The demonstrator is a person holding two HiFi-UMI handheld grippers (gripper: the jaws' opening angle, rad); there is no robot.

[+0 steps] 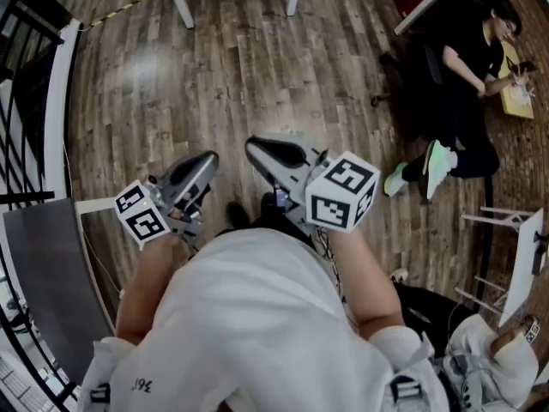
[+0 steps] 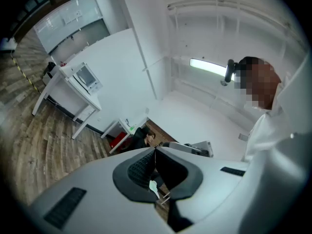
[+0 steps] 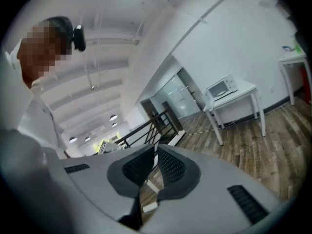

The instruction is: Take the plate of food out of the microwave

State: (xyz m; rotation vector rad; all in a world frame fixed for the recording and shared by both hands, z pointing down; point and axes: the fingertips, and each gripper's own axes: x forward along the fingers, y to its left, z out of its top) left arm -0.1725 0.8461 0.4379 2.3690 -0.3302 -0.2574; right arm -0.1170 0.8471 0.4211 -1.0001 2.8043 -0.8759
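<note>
Both closed on nothing, left tool and right tool wait well apart from the microwave on a far desk, plate unseen; a lopsided grip could spill food

The person wears a white short-sleeved shirt with a small dark print on it. The left tool and the right tool are smooth grey shells with black ribbed pads. Each carries a white cube printed with black square markers.
</note>
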